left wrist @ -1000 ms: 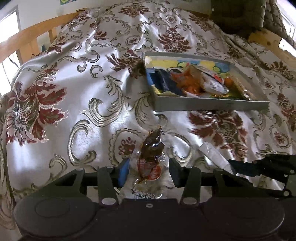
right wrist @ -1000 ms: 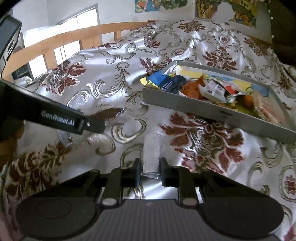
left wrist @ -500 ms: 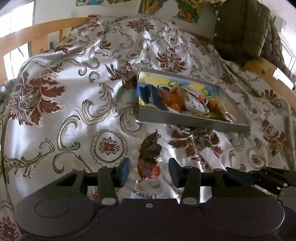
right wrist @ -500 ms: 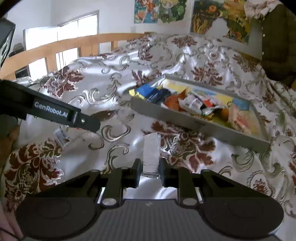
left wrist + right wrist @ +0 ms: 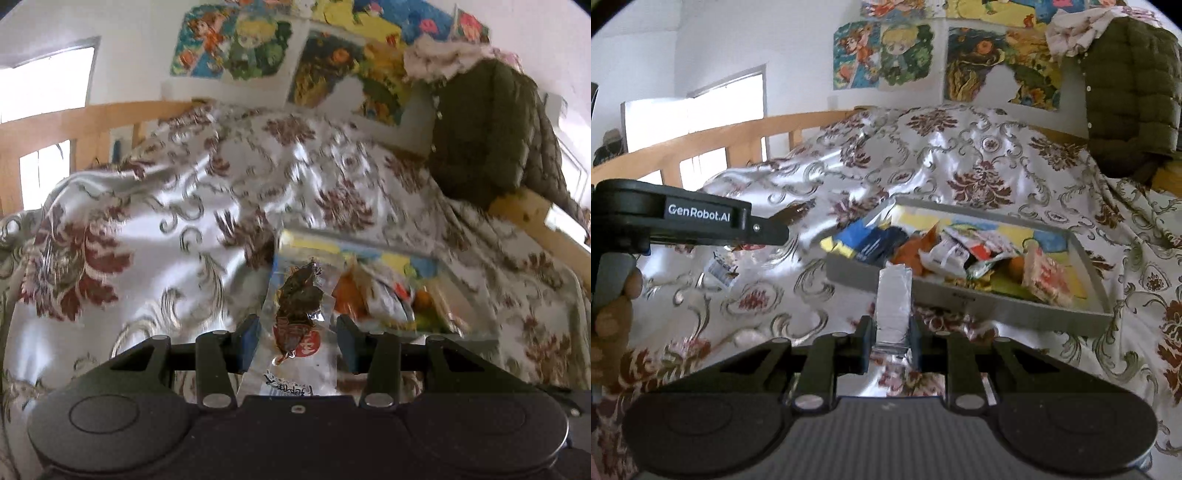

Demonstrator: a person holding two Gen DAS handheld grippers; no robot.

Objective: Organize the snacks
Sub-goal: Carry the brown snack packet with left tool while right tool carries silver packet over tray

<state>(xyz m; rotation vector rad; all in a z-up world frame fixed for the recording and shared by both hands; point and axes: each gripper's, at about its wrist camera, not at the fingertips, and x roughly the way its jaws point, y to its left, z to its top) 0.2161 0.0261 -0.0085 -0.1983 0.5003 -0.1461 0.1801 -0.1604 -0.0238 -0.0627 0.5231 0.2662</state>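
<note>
Lifting off the floral bedspread (image 5: pixel 960 162), both snacks now hang clear: the left gripper (image 5: pixel 295 339) clamps a clear pouch of dark snack (image 5: pixel 299 306), the right gripper (image 5: pixel 889 341) pinches a silver packet (image 5: pixel 894 299). Next, probably, the grey tray (image 5: pixel 960 299) just beyond them.

Snacks (image 5: pixel 964 254) in tray (image 5: pixel 997 308) (on bedspread (image 5: pixel 960 170))

Left-wrist view motion-blurred, tray (image 5: pixel 436 258) contents smeared, clear snack packet (image 5: pixel 295 317) bottom hidden behind gripper body
</note>
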